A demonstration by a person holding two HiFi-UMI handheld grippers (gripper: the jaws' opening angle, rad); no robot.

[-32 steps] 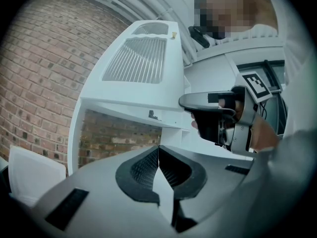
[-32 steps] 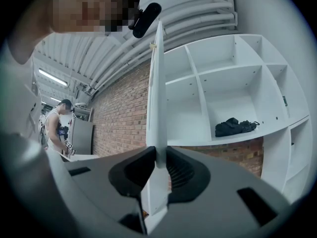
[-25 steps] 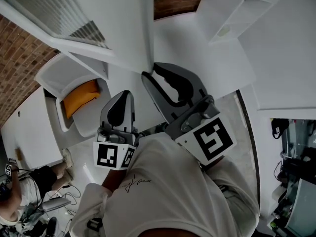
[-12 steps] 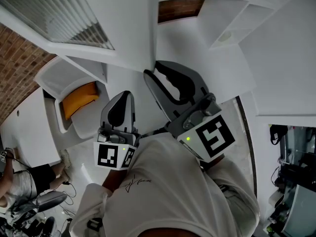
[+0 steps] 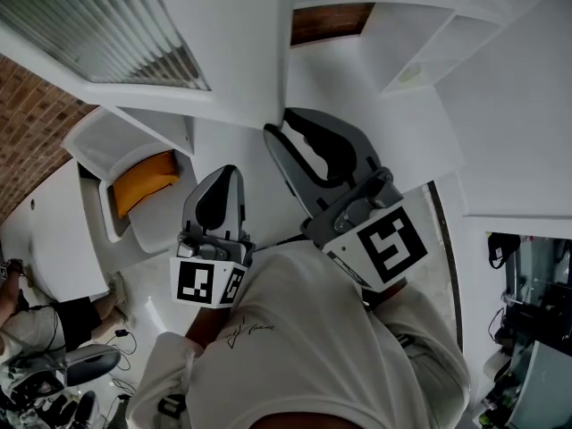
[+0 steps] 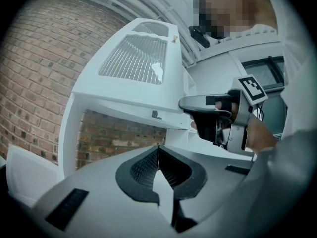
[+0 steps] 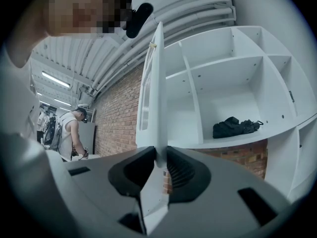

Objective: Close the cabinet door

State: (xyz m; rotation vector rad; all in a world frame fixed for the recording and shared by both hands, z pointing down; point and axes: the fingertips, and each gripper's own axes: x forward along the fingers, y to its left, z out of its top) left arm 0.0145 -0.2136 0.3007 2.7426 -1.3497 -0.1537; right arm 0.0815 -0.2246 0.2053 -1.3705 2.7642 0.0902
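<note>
The white cabinet door [image 5: 223, 43], with a ribbed panel, stands open and shows edge-on in the right gripper view as the door [image 7: 152, 83]. My right gripper [image 5: 281, 130] is shut on the door's free edge, which sits between the jaws [image 7: 159, 155]. The left gripper view shows that right gripper [image 6: 187, 104] at the door [image 6: 133, 58], held by a hand. My left gripper [image 5: 228, 170] hangs lower and to the left, away from the door. It is shut [image 6: 158, 148] with nothing in it.
The open white shelving [image 7: 223, 83] lies right of the door, with a dark bag [image 7: 237, 127] on one shelf. A brick wall [image 6: 34, 83] is behind. An orange item [image 5: 143, 177] lies in a white compartment at the left. A person [image 7: 69, 133] stands far off.
In the head view the door edge and my right gripper on it have shifted slightly to the right. The left gripper has stayed put. The person at lower left has moved.
</note>
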